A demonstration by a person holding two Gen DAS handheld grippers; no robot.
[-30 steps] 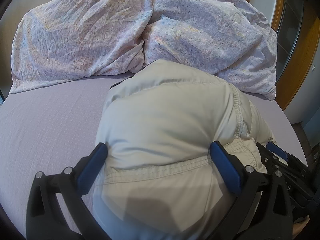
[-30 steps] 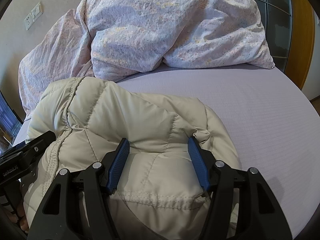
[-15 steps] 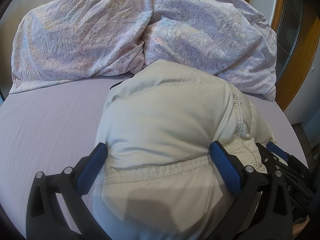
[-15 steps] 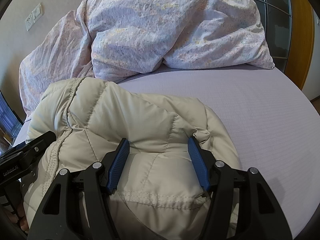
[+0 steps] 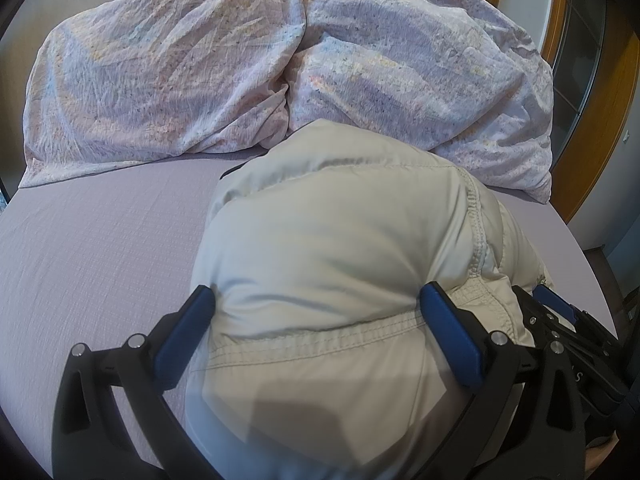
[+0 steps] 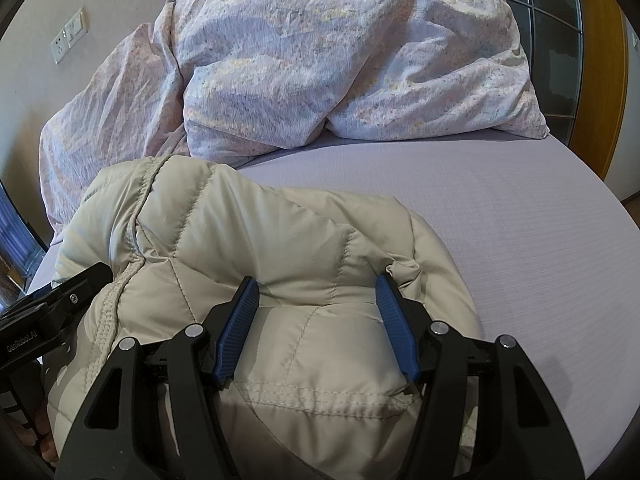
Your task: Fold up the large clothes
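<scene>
between the blue pads of the left gripper (image 5: 316,320) bulges a thick fold of the beige puffer jacket (image 5: 340,248), both pads pressing into it along a stitched hem. the right gripper (image 6: 318,304) clamps another bunch of the same jacket, its pads sunk into the quilted padding. each tool shows at the edge of the other's view, close alongside. the jacket lies bundled just ahead of both on the lilac bed sheet (image 6: 500,216). beyond it, a rumpled floral duvet (image 5: 240,64) is heaped against the wall.
</scene>
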